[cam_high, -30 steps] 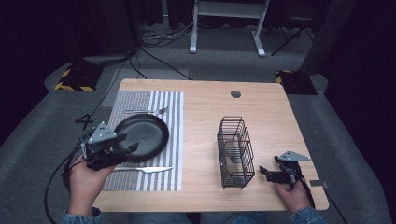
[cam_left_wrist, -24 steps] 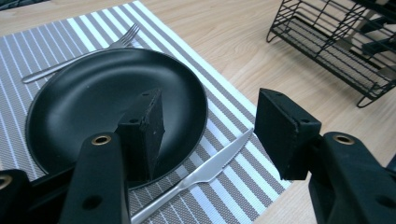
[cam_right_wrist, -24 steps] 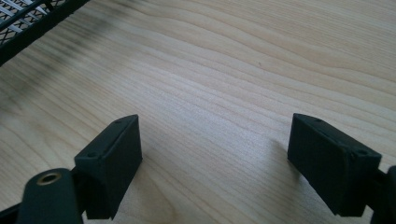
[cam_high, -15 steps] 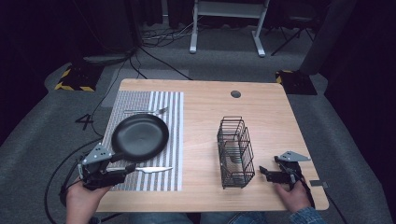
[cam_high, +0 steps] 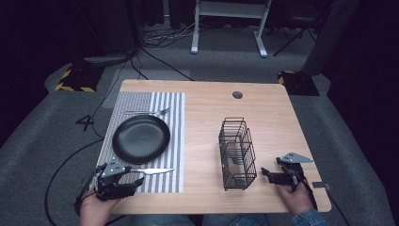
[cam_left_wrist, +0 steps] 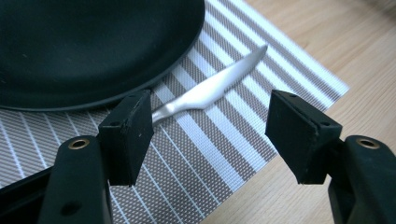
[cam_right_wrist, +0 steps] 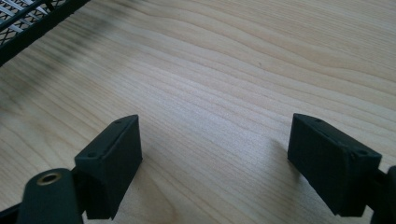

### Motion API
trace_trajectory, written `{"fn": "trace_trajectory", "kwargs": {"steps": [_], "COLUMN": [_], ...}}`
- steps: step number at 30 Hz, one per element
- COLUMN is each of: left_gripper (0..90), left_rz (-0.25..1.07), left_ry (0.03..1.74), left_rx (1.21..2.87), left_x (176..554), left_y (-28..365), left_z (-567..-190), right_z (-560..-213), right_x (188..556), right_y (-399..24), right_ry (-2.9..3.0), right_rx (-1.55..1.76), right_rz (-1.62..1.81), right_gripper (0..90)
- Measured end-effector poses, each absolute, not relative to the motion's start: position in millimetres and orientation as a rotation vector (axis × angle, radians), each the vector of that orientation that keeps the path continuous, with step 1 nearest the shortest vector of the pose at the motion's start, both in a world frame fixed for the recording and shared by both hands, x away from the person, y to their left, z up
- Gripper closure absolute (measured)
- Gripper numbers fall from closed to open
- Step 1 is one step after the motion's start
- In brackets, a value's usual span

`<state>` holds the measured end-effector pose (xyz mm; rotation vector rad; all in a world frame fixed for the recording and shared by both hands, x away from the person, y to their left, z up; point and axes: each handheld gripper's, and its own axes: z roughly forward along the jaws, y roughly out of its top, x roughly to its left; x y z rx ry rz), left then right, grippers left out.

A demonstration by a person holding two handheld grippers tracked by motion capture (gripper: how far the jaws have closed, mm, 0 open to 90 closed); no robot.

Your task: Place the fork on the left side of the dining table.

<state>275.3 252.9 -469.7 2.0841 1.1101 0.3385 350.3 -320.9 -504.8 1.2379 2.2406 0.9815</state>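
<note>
**A:** Jaws first, nearest the camera: how are they set?

**B:** On the left gripper [cam_high: 134, 183] the jaws have just been opening and are spread wide, with nothing pressed between them. They are held low over the near edge of the striped mat [cam_left_wrist: 219, 154], and the knife [cam_left_wrist: 212, 86] is seen just beyond them, its handle end hidden behind one jaw. On the right gripper [cam_high: 269, 175] the jaws are likewise parted, over bare table [cam_right_wrist: 224, 70], with nothing gripped.

**B:** The right one is judged to be parked, kept out of the way beside the wire basket [cam_high: 237, 153].

**A:** And the knife itself, where is it laid?

**B:** It is laid flat on the mat, close to the near rim of the black plate [cam_high: 141, 139], with its tip pointed towards the middle of the table. That is where a knife would be set for a place setting, so the left jaws are judged to be withdrawn from it, or lined up for a small correction.

**A:** Farther back?

**B:** A fork [cam_high: 147, 112] is laid on the mat beyond the plate, apart from its far rim. The plate is centred on the mat so that cutlery can be arranged around it. Something pale is seen low inside the basket, but what it is cannot be told.
</note>
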Motion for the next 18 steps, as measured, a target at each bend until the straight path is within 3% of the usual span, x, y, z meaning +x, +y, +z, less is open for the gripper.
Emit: {"fn": "trace_trajectory", "kwargs": {"steps": [8,18], "left_gripper": [30.1,23.7], "left_rz": [0.303,0.364], "left_ry": [1.11,1.053], "left_rx": [2.143,2.141], "left_x": [273,266], "left_y": [247,247], "left_z": [-492,-505], "right_z": [-505,-505], "right_x": [350,350], "right_y": [-321,-321], "right_ry": [2.241,2.241], "right_rx": [1.238,1.238], "right_rz": [0.982,0.982], "right_gripper": [17.6,17.6]}}
